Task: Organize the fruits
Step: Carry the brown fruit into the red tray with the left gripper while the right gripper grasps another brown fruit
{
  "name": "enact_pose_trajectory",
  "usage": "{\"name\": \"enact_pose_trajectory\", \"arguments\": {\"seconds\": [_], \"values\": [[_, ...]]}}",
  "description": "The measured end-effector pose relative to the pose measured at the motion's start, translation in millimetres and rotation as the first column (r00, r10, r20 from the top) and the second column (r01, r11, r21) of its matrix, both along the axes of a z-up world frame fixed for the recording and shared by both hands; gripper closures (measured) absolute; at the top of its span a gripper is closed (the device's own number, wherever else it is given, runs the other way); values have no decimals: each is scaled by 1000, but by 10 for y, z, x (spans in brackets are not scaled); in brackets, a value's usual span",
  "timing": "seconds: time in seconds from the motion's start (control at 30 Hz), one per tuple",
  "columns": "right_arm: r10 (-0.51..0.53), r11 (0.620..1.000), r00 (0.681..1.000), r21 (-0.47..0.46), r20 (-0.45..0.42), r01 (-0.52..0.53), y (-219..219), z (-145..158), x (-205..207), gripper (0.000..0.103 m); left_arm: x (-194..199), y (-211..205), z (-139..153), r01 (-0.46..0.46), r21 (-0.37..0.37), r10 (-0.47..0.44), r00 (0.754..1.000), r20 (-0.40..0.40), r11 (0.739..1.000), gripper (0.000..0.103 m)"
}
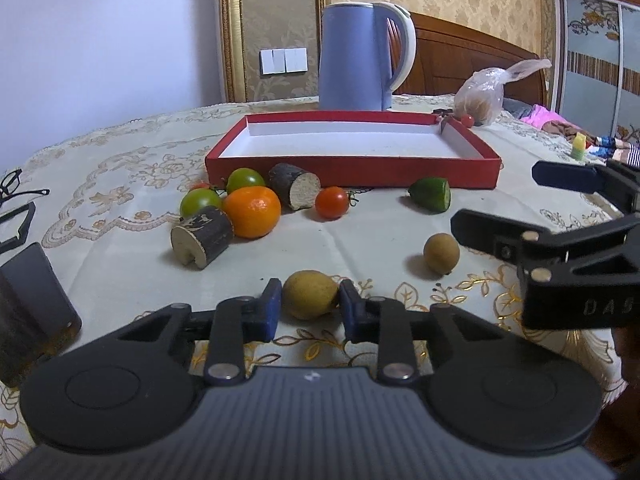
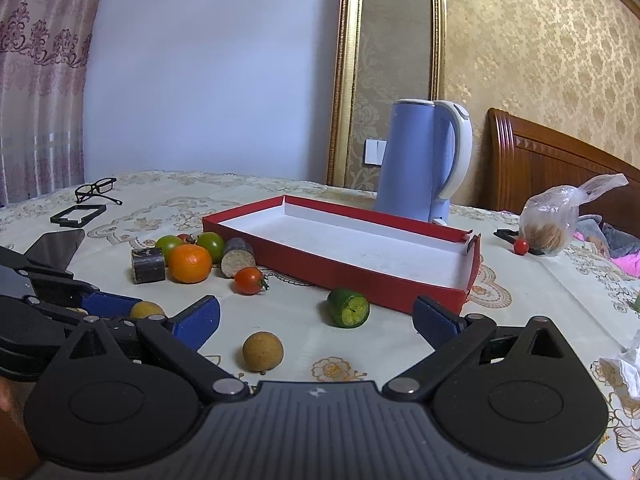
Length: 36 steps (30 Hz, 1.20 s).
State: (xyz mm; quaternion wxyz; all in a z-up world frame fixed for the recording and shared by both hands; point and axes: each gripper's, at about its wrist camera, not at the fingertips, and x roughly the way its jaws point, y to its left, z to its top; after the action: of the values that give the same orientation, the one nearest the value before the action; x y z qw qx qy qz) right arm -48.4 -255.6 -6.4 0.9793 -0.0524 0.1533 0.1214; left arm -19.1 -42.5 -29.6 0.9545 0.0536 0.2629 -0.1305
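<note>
My left gripper (image 1: 310, 306) is shut on a yellow-brown longan (image 1: 310, 294) low over the tablecloth; the longan also shows in the right wrist view (image 2: 147, 310). My right gripper (image 2: 316, 322) is open and empty, above a second longan (image 2: 263, 351) that lies on the cloth (image 1: 441, 253). An empty red tray (image 1: 352, 168) stands behind. In front of it lie an orange (image 1: 252, 211), two green tomatoes (image 1: 199, 202), a red tomato (image 1: 331, 202), a cut green lime (image 1: 431, 194) and two dark sugarcane pieces (image 1: 202, 236).
A blue kettle (image 1: 356, 56) stands behind the tray. A plastic bag (image 1: 480, 98) with a small red tomato (image 1: 467, 120) beside it lies at the back right. Glasses (image 2: 96, 189), a black frame (image 2: 78, 215) and a phone (image 1: 38, 292) lie at the left.
</note>
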Motion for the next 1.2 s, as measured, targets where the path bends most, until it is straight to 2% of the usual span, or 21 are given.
{"name": "enact_pose_trajectory", "arguments": {"seconds": [0.13, 0.43, 0.83, 0.93, 1.1, 1.2], "values": [[5, 1000, 1000, -4, -5, -5, 10, -6, 1, 0, -1, 57, 27, -21, -16, 21, 1000, 4, 1000, 75], [24, 1000, 999, 10, -36, -23, 54, -62, 27, 0, -20, 163, 87, -91, 2, 91, 995, 50, 996, 75], [60, 998, 994, 16, -86, -59, 171, -150, 58, 1, 10, 229, 73, -134, 16, 133, 990, 50, 991, 75], [69, 998, 993, 4, -95, -69, 210, -160, 79, 11, 13, 234, 65, -136, 19, 135, 990, 49, 991, 75], [87, 996, 985, 10, -151, -86, 224, -219, 158, 44, 19, 243, 62, -139, 21, 137, 989, 55, 990, 75], [99, 995, 981, 16, -168, -98, 230, -248, 177, 53, 20, 244, 62, -138, 21, 137, 989, 55, 990, 75]]}}
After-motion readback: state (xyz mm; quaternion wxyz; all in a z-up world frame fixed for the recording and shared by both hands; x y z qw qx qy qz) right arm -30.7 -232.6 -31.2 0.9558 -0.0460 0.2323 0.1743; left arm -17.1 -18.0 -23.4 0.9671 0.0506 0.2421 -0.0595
